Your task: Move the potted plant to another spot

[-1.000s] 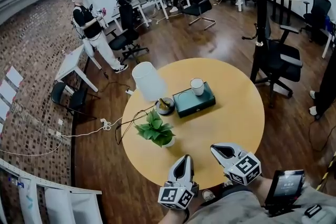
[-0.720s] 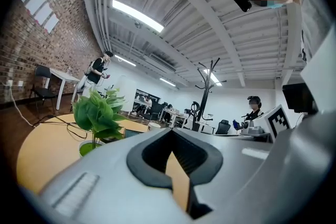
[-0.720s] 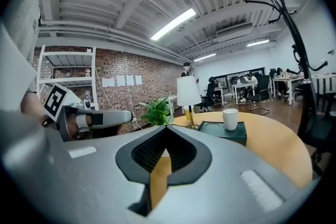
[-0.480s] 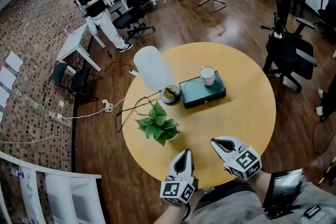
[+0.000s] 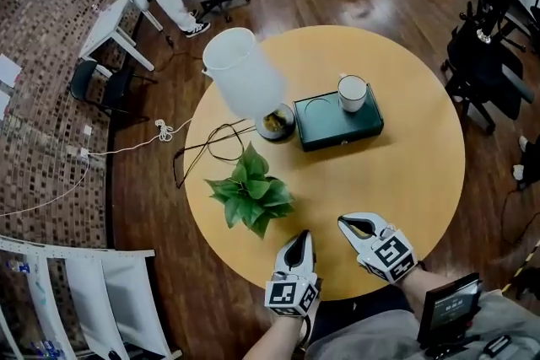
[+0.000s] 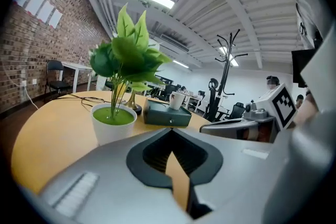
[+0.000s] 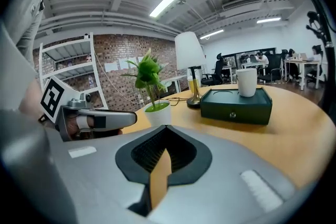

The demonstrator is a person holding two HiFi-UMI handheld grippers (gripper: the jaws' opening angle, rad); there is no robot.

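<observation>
Potted plant stood on the counter. It looked light but top-heavy, with soft leaves, so I'd take it by the white pot. Left gripper and right gripper were near the plant, both closed and empty. No readable labels, only gripper markers.

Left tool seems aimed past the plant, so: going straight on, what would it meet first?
Probably the dark green box, unless the left tool, tilted slightly down, reaches the tabletop sooner; the potted plant sits left of that line.
</observation>
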